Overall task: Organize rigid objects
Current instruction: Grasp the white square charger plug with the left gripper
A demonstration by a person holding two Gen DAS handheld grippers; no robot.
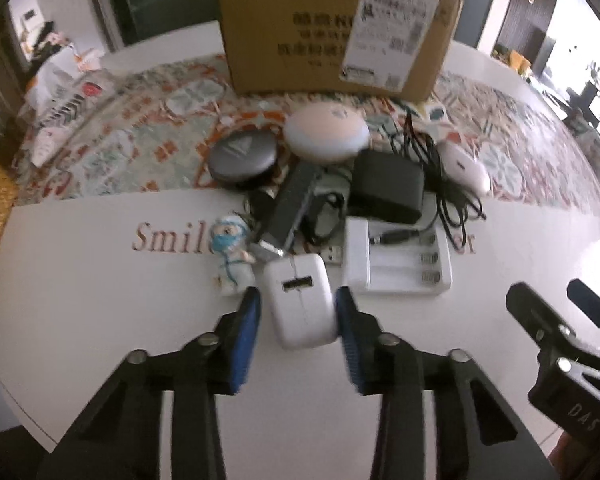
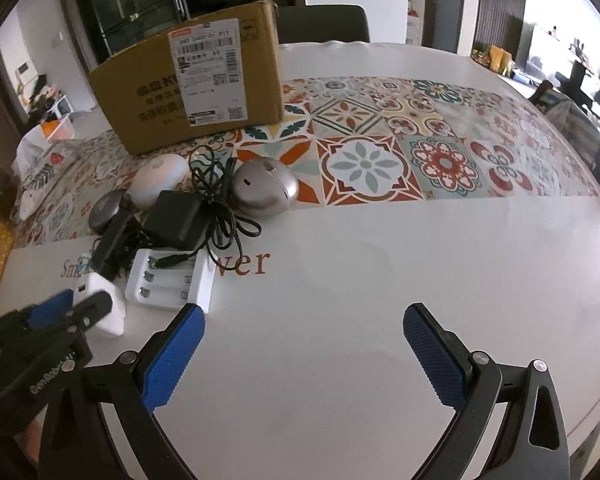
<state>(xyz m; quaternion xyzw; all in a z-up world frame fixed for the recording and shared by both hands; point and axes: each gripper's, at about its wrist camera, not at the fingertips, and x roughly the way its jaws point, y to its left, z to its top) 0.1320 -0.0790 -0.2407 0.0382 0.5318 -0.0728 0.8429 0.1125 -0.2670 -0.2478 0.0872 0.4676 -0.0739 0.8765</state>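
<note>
Left hand-held gripper was clenched on the white USB charger, lower centre of the left wrist view, blue pads against both its sides; charger sat on the desk at the near edge of the pile. Right hand-held gripper was released, jaws wide over bare desk, nothing between them.

My read for the lift: go straight up, slowly (a metal USB plug lay right at the charger's far end and could snag), then over to the cardboard box at top centre. I kept the right one clear of the battery charger.

Count: one box, one USB charger, one battery charger, one black adapter with cable, one dark round case, one pale round case, one silver mouse, one figurine.
</note>
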